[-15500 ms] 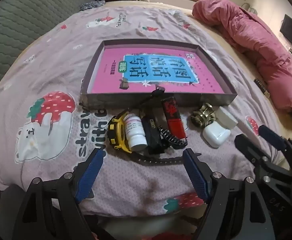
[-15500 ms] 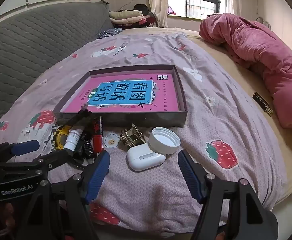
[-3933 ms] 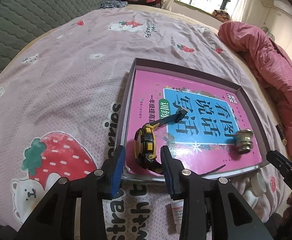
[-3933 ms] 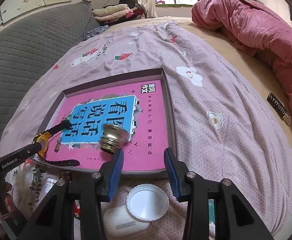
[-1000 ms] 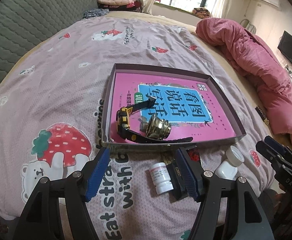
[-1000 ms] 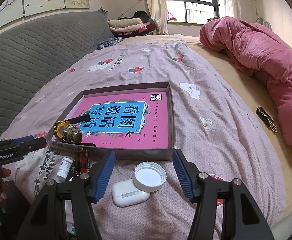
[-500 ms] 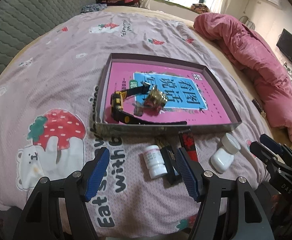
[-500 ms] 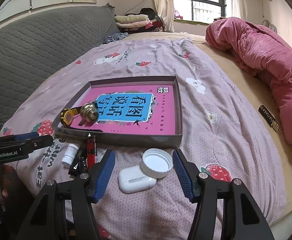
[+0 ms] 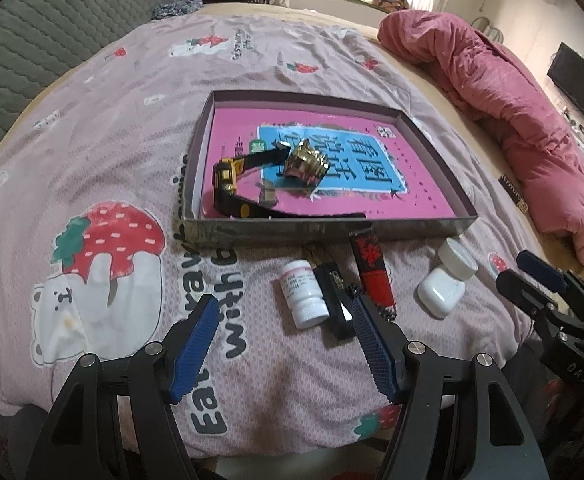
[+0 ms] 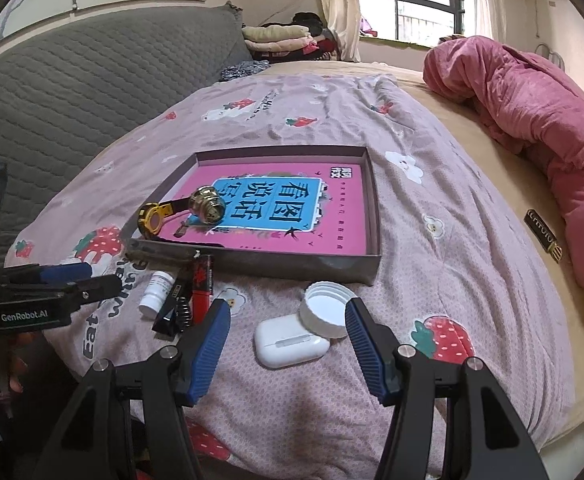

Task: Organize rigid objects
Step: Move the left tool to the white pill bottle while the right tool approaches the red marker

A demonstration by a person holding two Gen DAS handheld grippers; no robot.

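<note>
Your left gripper (image 9: pixel 281 320) hangs with jaws apart, empty, a white pill bottle (image 9: pixel 303 294) just ahead on the bed. Your right gripper (image 10: pixel 285 322), also spread and empty, frames the white earbud case (image 10: pixel 289 340) and jar lid (image 10: pixel 326 314).

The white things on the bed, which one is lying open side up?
The round white cap. Its hollow inside faces up and it leans on the shut white earbud case. The white pill bottle lies on its side, lid on.
</note>
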